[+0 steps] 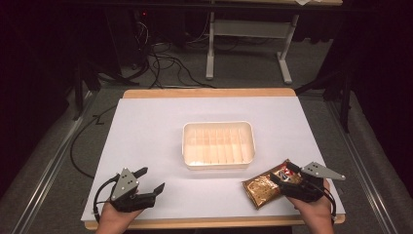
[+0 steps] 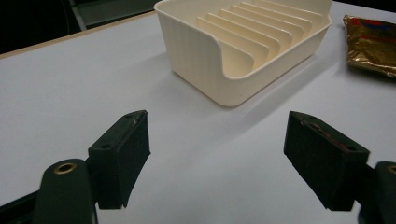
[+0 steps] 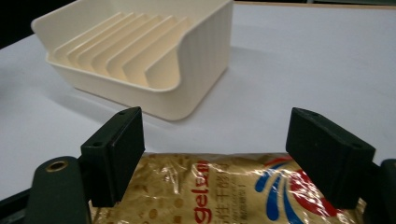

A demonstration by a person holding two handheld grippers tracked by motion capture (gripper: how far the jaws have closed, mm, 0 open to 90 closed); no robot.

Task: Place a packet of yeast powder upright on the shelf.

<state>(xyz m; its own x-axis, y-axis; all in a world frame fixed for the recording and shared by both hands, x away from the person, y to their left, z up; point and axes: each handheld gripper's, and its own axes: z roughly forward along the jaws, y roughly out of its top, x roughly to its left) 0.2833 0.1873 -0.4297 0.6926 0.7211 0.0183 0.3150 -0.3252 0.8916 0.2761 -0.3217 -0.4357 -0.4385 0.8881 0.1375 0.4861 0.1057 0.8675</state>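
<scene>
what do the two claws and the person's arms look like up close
Both are black handheld tools. The left claw and right claw each carry a grey three-cornered plate on top and trail a thin black cable near the wrist. In the gripper views the jaws are blocky black pads with small screw holes, on arms with a brass-ringed pivot hole. No sleeves reach the hands.

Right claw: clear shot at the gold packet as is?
Probably yes. The right claw is open and sits just above the gold snack packet, nothing between them; the cream divider tray stands farther off.
</scene>
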